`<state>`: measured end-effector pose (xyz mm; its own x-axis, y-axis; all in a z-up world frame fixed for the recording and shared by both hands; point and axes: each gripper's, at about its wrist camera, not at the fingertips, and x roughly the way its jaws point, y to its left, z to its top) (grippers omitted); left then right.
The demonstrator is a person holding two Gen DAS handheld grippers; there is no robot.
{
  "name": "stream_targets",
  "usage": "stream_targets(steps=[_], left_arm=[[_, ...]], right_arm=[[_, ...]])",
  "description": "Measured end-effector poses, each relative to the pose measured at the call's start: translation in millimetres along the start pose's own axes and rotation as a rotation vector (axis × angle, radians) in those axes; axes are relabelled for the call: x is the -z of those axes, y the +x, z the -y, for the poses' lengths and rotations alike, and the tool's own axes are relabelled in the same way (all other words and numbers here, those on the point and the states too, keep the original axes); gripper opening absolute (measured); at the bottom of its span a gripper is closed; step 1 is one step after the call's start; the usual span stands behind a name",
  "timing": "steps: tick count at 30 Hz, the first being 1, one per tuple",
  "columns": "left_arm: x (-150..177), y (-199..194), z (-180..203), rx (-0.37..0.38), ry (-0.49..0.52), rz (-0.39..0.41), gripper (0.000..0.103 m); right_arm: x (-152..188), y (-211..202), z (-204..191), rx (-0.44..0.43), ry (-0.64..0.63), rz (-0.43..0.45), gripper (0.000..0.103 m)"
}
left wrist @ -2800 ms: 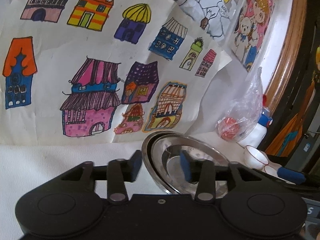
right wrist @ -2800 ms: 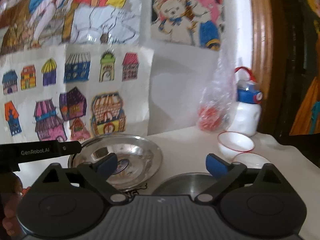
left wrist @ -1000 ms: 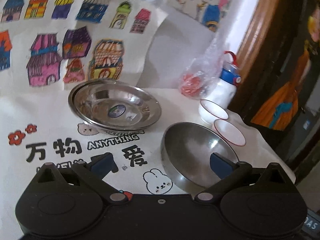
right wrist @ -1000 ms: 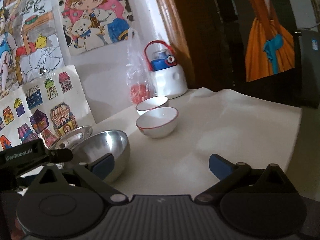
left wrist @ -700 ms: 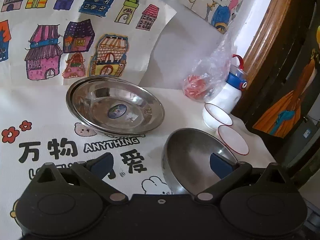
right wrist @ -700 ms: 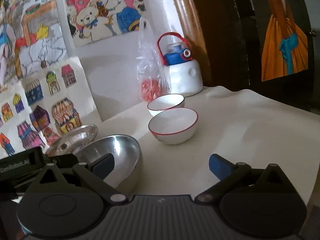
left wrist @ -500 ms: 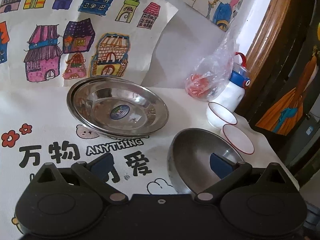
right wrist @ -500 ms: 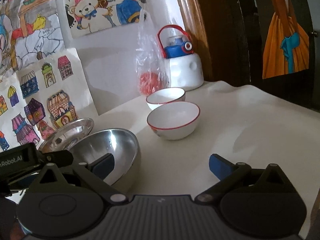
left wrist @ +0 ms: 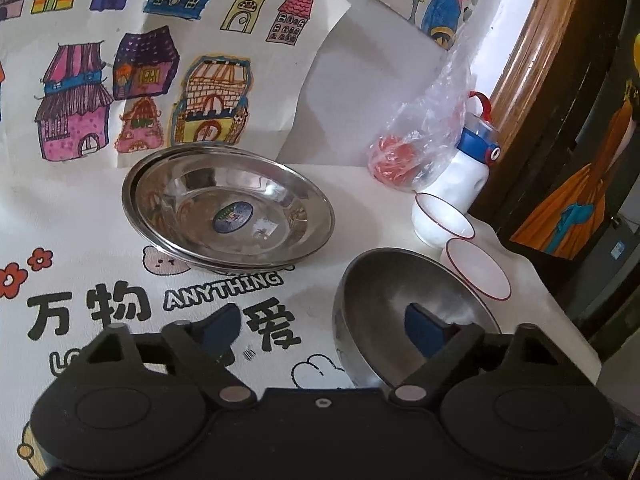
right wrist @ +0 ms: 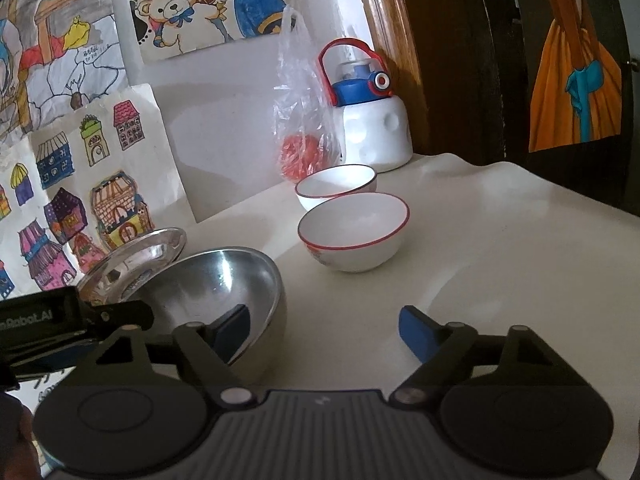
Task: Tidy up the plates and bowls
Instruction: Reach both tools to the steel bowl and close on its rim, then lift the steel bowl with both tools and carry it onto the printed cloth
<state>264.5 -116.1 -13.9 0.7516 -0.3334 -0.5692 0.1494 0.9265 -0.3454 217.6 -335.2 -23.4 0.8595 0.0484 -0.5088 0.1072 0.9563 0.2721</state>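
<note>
A steel bowl stands on the printed cloth, right of two stacked steel plates. My left gripper straddles the bowl's left rim, its right finger inside the bowl; its jaws are closing and the pads stand off the metal. My right gripper straddles the steel bowl's right wall, left finger inside; it is also closing without touching. Two white bowls with red rims sit behind, side by side.
A plastic bag with something red and a white bottle with a blue lid stand at the wall. Children's drawings hang behind the plates. The table's edge runs close on the right, beside a dark wooden door frame.
Both grippers' jaws have narrowed from wide open. The right view has swung closer to the steel bowl and white bowls. Earlier the left gripper was at the steel plates; it is now at the bowl.
</note>
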Motion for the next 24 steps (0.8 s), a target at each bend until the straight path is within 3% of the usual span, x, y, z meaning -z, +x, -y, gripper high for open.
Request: stream_targets(steps=[5,8,10,15,24], left_arm=[[0,0,0,0.029,-0.017,-0.016,0.07],[1,0,1,0.047,-0.017,-0.028,0.056],[1,1,2,0.054,-0.018,-0.034,0.041],[0,-1,3,0.058,-0.005,-0.029,0.018],[5,-16,1,0.071,-0.028,-0.038,0.016]], right_arm=[[0,-1,-3,-0.033,0.024,-0.006,0.068],[1,-1,-4,-0.059,0.042,-0.006,0.057],[1,-2,-4,-0.088,0.064,-0.009,0.041],[2,-4,-8,-0.096,0.076,-0.016,0.022],[13,-24,-13,-0.099,0.105,-0.048,0.02]])
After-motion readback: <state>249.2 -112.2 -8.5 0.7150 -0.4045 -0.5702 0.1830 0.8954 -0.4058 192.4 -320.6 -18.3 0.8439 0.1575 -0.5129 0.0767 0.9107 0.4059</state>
